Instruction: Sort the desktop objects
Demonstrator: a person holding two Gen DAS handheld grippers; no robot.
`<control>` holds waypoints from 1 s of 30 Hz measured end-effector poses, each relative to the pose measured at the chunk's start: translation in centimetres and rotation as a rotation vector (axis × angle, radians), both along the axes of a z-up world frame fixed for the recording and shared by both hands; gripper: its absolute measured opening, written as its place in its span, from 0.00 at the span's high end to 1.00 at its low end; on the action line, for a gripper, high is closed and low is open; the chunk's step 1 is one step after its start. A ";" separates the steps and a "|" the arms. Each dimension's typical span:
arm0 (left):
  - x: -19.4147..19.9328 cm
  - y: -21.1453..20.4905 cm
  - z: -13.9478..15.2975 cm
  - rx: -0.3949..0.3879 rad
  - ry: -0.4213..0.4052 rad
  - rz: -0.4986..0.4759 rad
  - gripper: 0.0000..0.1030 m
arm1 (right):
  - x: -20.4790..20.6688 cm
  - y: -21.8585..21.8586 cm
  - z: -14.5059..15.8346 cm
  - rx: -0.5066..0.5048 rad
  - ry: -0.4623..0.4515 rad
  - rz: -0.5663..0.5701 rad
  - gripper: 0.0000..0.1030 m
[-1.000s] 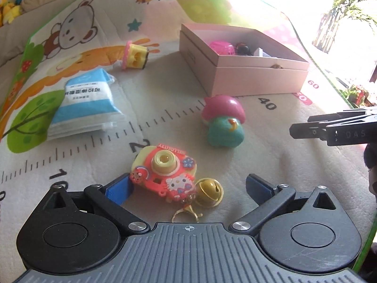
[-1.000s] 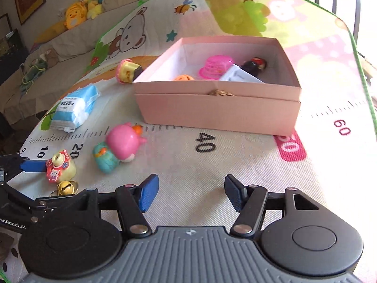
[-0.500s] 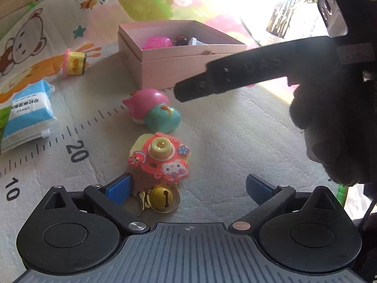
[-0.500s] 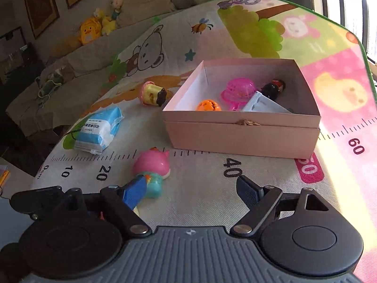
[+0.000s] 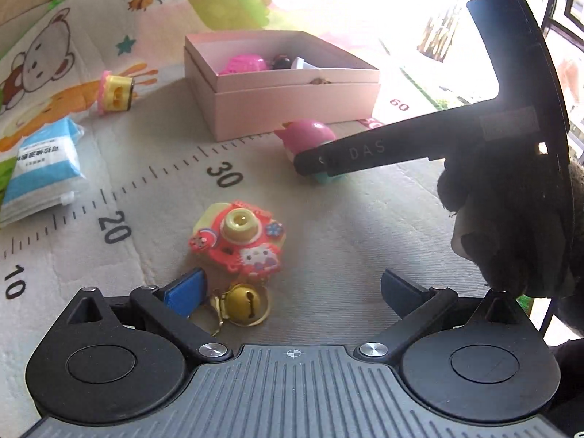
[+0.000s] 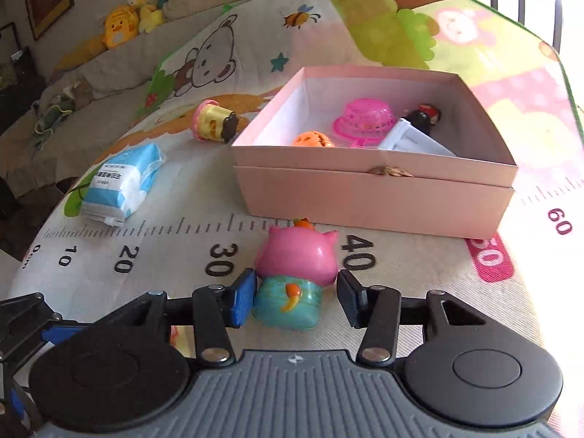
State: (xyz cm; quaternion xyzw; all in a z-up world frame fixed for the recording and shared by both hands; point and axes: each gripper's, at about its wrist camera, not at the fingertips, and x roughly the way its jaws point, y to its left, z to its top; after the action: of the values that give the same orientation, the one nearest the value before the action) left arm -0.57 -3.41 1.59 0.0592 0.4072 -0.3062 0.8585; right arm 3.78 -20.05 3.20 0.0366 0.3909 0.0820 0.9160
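A pink and teal pig toy (image 6: 294,273) lies on the play mat just in front of the pink box (image 6: 376,197). My right gripper (image 6: 295,297) is open with its jaws on either side of the toy's teal body; the left pad (image 6: 242,297) is at the toy's side. In the left wrist view the right gripper's finger (image 5: 365,153) covers part of the same toy (image 5: 310,137). My left gripper (image 5: 292,292) is open and empty over a red camera keychain (image 5: 239,239) with a gold bell (image 5: 244,303).
The pink box (image 5: 277,102) holds a pink hat, an orange ball, a dark figure and a white piece. A yellow and pink toy (image 6: 213,126) and a blue tissue pack (image 6: 122,182) lie at the left. Stuffed toys sit on a sofa behind the mat.
My right gripper has moved forward and down, so the pig toy now sits between its open jaws. My left gripper has pulled back a little from the camera keychain.
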 end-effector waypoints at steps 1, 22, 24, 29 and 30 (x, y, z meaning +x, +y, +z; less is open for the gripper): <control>-0.1 -0.5 0.0 -0.004 0.003 -0.012 0.00 | -0.6 -0.8 -0.1 -0.002 0.001 -0.019 0.53; 1.6 -2.3 -0.6 0.193 -0.184 0.142 0.00 | -3.7 -3.7 -1.4 -0.026 -0.070 -0.124 0.02; 2.1 -2.3 -0.6 0.208 -0.206 0.163 0.00 | -3.8 -4.0 -1.4 -0.009 -0.071 -0.142 0.00; 3.9 -1.9 -0.7 0.278 -0.255 0.268 0.00 | -3.9 -4.2 -1.4 0.001 -0.075 -0.159 0.00; 4.2 -1.6 -0.6 0.272 -0.242 0.288 0.00 | -3.9 -4.2 -1.5 0.002 -0.075 -0.159 0.00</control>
State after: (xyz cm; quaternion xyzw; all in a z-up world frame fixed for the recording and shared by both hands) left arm 3.63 -5.05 0.95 0.1520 0.3432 -0.1135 0.9199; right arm -0.09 -24.28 1.74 0.0651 0.3521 0.0106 0.9336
